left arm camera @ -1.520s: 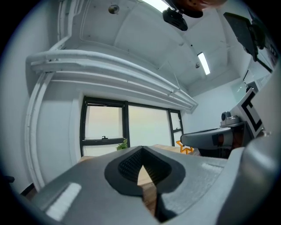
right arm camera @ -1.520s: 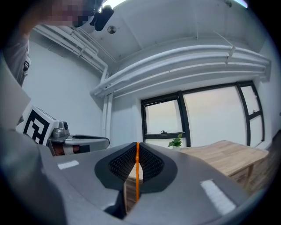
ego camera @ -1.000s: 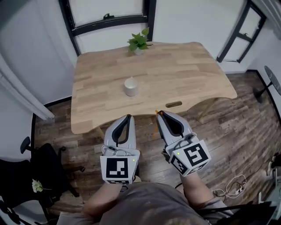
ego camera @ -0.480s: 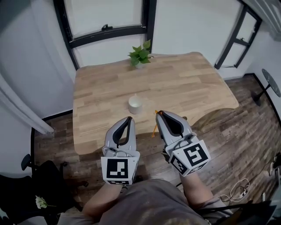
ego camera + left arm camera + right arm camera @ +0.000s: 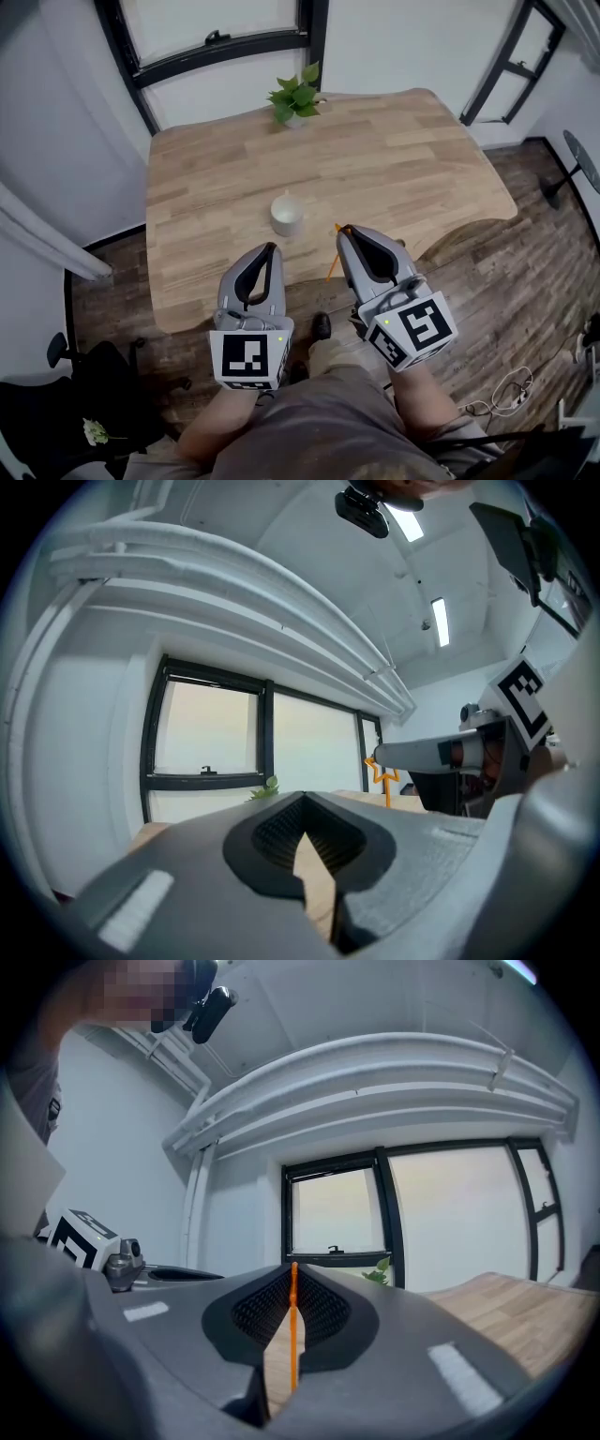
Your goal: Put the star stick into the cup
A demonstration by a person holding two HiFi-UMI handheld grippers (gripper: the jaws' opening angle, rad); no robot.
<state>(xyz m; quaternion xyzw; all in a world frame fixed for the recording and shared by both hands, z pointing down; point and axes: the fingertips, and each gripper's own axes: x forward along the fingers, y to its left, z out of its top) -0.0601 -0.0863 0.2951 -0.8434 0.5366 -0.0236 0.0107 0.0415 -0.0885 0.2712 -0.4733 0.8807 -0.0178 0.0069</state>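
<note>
A white cup (image 5: 286, 214) stands on the wooden table (image 5: 394, 159), a little in front of its middle. My right gripper (image 5: 345, 231) is shut on the orange star stick (image 5: 332, 267), which crosses the jaws near their tips. In the right gripper view the thin stick (image 5: 293, 1335) runs upright between the closed pads. Its star end (image 5: 383, 772) shows in the left gripper view, beside the right gripper (image 5: 441, 754). That gripper's tips hover just right of the cup, near the table's front edge. My left gripper (image 5: 270, 249) is shut and holds nothing; its tips sit just in front of the cup.
A small potted plant (image 5: 295, 94) stands at the table's far edge below a black-framed window (image 5: 216, 52). An office chair (image 5: 94, 375) sits on the wood floor at lower left. A fan base (image 5: 553, 197) and cables (image 5: 502, 394) are at the right.
Both grippers and the head have come closer to the table. The gripper tips, off the front edge a second ago, now lie over it near the cup. The stick stays gripped.
</note>
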